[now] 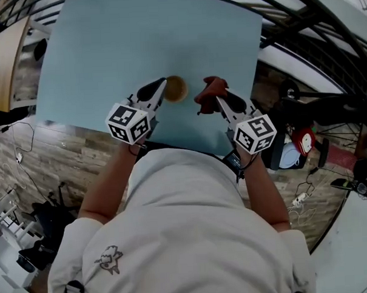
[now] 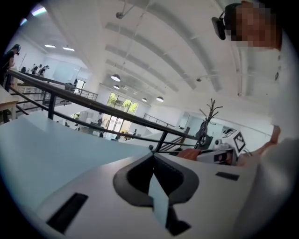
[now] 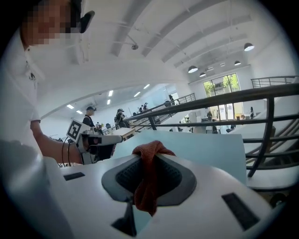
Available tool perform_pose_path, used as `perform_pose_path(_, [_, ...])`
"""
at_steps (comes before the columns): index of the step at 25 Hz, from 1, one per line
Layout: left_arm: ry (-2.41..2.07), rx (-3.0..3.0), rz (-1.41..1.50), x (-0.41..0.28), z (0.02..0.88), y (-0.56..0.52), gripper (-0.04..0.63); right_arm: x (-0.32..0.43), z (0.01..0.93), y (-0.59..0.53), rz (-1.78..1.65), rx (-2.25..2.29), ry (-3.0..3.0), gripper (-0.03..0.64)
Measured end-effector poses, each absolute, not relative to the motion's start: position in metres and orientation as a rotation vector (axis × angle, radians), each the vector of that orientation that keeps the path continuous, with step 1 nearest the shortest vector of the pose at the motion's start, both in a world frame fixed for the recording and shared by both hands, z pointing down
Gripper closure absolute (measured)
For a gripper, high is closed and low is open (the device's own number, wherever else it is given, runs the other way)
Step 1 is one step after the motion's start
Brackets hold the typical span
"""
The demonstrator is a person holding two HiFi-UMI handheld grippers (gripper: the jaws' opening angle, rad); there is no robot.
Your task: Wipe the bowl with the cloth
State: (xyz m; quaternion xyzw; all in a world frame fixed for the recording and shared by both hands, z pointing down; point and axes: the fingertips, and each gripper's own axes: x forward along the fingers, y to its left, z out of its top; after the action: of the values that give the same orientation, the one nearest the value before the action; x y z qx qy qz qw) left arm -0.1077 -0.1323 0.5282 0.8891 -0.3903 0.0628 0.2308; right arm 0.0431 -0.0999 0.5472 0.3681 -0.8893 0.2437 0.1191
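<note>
Step in hand, as judged: the approach to a wipe, with the cloth not yet meeting the bowl. The right gripper (image 3: 153,156) is clenching a rust-red cloth (image 3: 147,184) between its jaws. The fabric is bunching over the jaw tips and hanging in a limp fold between the pads. The left gripper (image 2: 153,156) is grasping nothing, and its jaws are pressing together at the tips. The bowl (image 1: 176,88) is sitting free on the table (image 1: 136,41). In the head view it is lying between the two grippers, just beside the left gripper's tips and near the cloth. Whether those tips are touching its rim cannot be told.

Next move, as judged: the cloth is needing to come down into the bowl's hollow. The bowl looks small and light, so it is likely to slide under a rub. The left gripper would have to part its jaws and take the rim, or brace the wall, to steady it.

Materials: the cloth is showing a looped, towel-like pile, soft and easily crumpled. The bowl is appearing round, shallow and tan-brown, possibly wooden. The table is presenting a smooth, matte, pale blue surface. The jaws are carrying dark ribbed pads set in hard white shells.
</note>
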Motion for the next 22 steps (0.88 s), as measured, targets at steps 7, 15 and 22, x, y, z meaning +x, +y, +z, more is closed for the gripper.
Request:
perform_pose_path(7, [-1.006, 2.572, 0.066, -0.083, 0.453, -0.09, 0.581, 0.047, 0.496, -0.084, 0.638, 1.015, -2.716, 0.543])
perform_pose_path(15, [-0.996, 2.577, 0.085, -0.11, 0.435, -0.066, 0.581, 0.034, 0.478, -0.065, 0.573, 1.0, -2.747, 0.543])
perform_pose_path(22, [-0.849, 2.646, 0.149, -0.124, 0.435, -0.019, 0.581, 0.016, 0.471, -0.025, 0.538, 1.108, -2.716, 0.543])
